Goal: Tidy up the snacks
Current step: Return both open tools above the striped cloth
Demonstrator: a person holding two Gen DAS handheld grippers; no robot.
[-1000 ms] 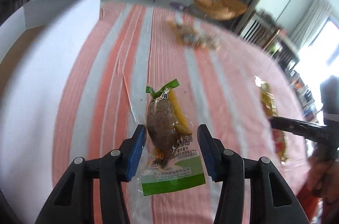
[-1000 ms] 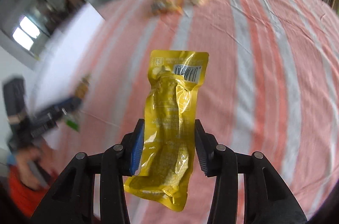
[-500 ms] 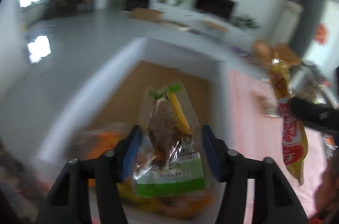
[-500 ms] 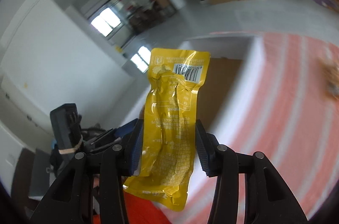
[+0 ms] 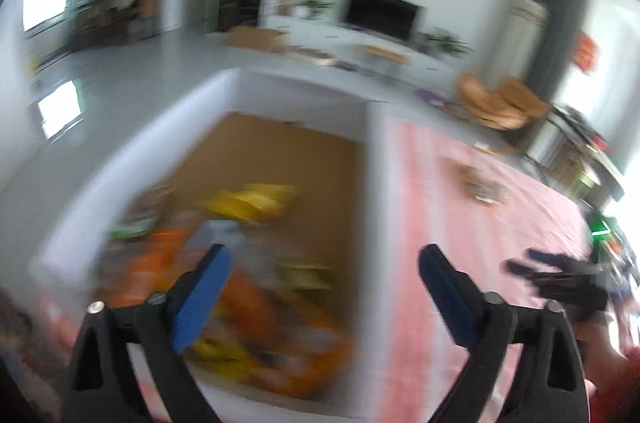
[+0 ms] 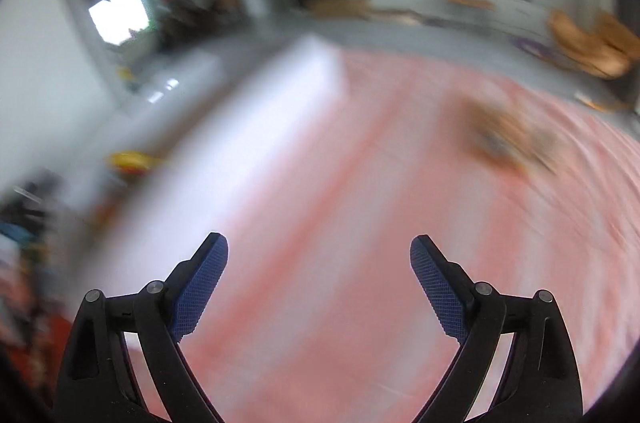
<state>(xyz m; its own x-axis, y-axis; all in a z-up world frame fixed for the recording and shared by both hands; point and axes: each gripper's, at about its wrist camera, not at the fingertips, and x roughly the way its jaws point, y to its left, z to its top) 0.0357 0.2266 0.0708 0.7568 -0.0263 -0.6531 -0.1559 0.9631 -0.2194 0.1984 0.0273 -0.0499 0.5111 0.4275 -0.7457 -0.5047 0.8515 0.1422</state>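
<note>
We hold the left tongs (image 5: 322, 263) low in the left wrist view with their blue pads spread wide and nothing between them; the jaws have just been opening. Behind and below them sits the white-walled box (image 5: 374, 191), filling the centre and lower left of that frame; its brown floor shows at the far end, and the near end holds a blurred heap of snack packets (image 5: 260, 287) in orange, yellow and green; we cannot tell one packet from another in the blur. To the right of the box's wall runs the pink striped cloth (image 5: 480, 231) over the table; a small cluster of loose snacks (image 5: 480, 185) lies on it toward the right of the frame, well apart from the box. At the far right edge we see the right tongs (image 5: 532, 265), dark and smeared, with a hand (image 5: 608, 355) below them.

In the right wrist view the right tongs (image 6: 319, 257) also stand wide apart and empty, their jaws having just been opening; under them lies the pink striped cloth (image 6: 340, 223). The white-walled box (image 6: 248, 135) slants across the left half of the frame; a yellow packet (image 6: 132, 159) shows at its left side. The loose snacks (image 6: 512, 139) lie blurred at the upper right of the cloth.
</note>
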